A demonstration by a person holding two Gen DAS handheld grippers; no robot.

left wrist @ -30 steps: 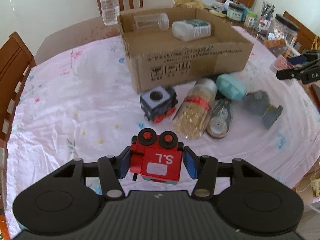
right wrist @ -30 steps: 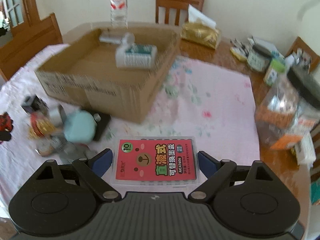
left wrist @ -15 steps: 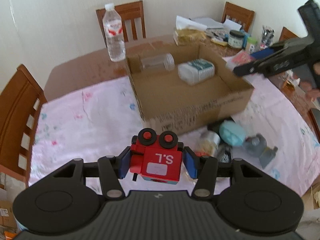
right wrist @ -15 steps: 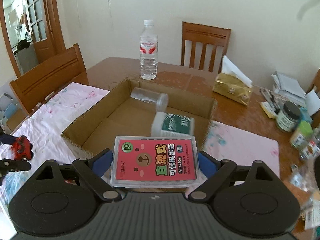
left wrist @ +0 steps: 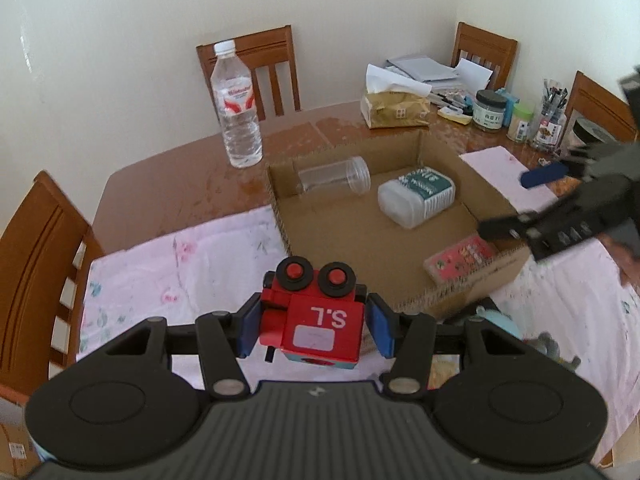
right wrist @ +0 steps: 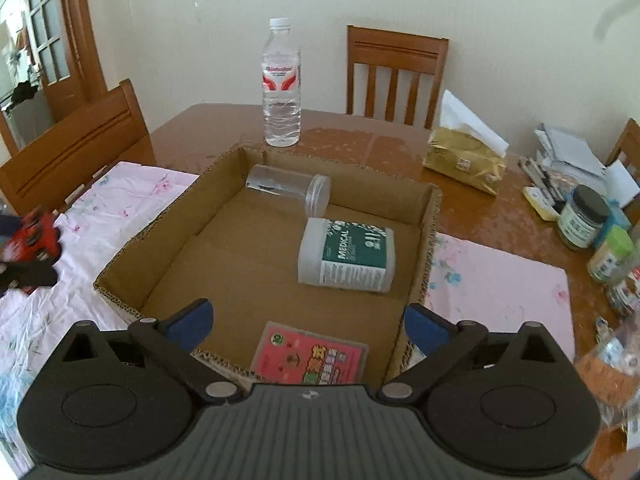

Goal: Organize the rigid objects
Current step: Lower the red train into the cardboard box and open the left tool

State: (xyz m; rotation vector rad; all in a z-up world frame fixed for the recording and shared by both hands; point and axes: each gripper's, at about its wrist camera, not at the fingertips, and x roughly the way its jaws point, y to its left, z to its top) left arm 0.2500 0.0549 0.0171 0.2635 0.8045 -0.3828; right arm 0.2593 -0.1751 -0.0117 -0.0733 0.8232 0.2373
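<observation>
Left tongs (left wrist: 314,326) clamped on red wooden toy train (left wrist: 314,320), right tongs (right wrist: 308,326) opening, pink flat plastic packet (right wrist: 310,354) lying below them, untouched, inside brown cardboard box (right wrist: 428,240)

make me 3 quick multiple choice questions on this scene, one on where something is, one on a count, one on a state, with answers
1. Where does the pink card pack lie?
A. inside the cardboard box, near its front wall
B. on the pink cloth
C. beside the water bottle

2. How many things lie in the box?
A. one
B. three
C. five

3. What is the left gripper doing?
A. standing open over the box
B. shut on the red toy train
C. shut on the clear jar

Answers:
1 A, the pack rests on the box floor below the right gripper, whose jaws are opening with nothing between them.
2 B, the clear jar, the white medical bottle and the pack.
3 B, both blue pads press the train's sides.
</observation>
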